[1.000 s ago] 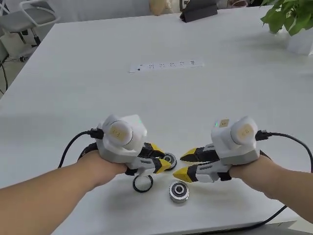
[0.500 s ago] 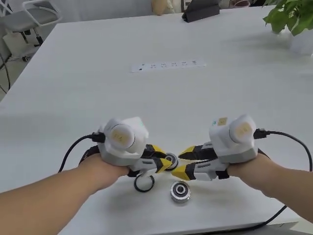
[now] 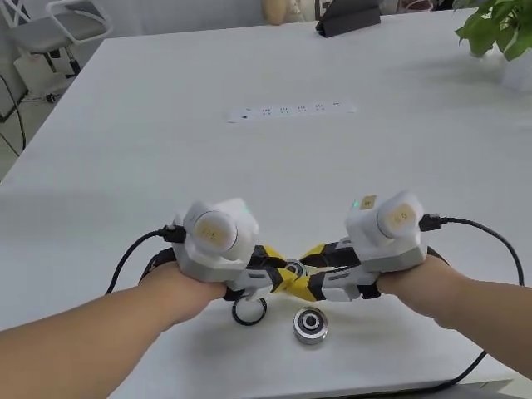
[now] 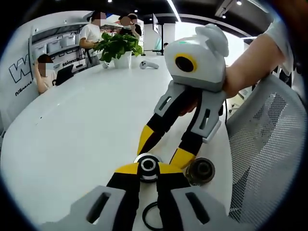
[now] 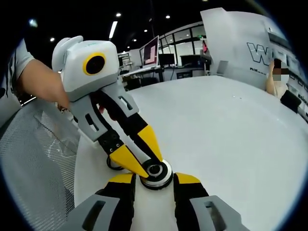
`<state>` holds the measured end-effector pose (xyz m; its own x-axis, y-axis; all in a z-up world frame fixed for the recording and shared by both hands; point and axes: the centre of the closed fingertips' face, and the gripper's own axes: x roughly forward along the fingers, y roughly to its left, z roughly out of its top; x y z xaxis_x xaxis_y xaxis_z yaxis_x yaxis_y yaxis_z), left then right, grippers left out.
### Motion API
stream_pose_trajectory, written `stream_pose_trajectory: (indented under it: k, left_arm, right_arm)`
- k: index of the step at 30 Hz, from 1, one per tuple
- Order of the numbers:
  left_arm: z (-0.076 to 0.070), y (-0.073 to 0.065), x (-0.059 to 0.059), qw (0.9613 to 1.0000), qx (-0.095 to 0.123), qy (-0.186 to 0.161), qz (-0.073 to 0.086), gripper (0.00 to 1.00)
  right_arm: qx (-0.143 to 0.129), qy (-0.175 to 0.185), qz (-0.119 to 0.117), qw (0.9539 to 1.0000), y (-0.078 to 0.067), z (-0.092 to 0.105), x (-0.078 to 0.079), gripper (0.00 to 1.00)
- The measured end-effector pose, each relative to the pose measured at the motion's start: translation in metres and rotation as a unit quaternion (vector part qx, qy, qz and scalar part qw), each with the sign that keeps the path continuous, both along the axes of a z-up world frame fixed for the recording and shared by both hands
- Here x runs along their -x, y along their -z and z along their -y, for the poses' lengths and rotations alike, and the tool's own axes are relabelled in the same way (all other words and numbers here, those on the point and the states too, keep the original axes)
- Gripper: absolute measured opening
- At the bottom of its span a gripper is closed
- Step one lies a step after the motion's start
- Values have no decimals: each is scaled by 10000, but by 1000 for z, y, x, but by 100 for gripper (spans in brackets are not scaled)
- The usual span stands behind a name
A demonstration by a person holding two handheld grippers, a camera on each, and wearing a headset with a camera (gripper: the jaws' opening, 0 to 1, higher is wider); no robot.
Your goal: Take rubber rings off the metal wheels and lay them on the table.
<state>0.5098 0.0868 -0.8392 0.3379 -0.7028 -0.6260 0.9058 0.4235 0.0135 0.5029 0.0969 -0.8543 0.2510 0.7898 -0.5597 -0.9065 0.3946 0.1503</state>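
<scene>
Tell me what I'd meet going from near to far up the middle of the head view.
Loose metal wheel → held wheel → power strip → dark object at the table's far edge.

2 grippers (left gripper [image 4: 147, 169], right gripper [image 5: 155, 179]), 2 metal wheels (held wheel [image 3: 293, 269], near wheel [image 3: 310, 324]), 1 loose rubber ring [image 3: 249, 310], 1 power strip [image 3: 291, 110] far.
</scene>
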Motion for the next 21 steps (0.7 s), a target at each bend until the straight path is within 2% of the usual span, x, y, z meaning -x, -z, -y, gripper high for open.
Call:
stream_pose_trajectory:
  k: [6, 21]
  left_arm:
    - [0, 0, 0, 10000, 30, -42, -5, 7]
    - [0, 0, 1, 9999, 102, -117, -12, 7]
  right_arm:
    - [30, 55, 39, 10000, 0, 5, -1, 25]
    - [-11, 117, -56, 9999, 0, 13, 4, 19]
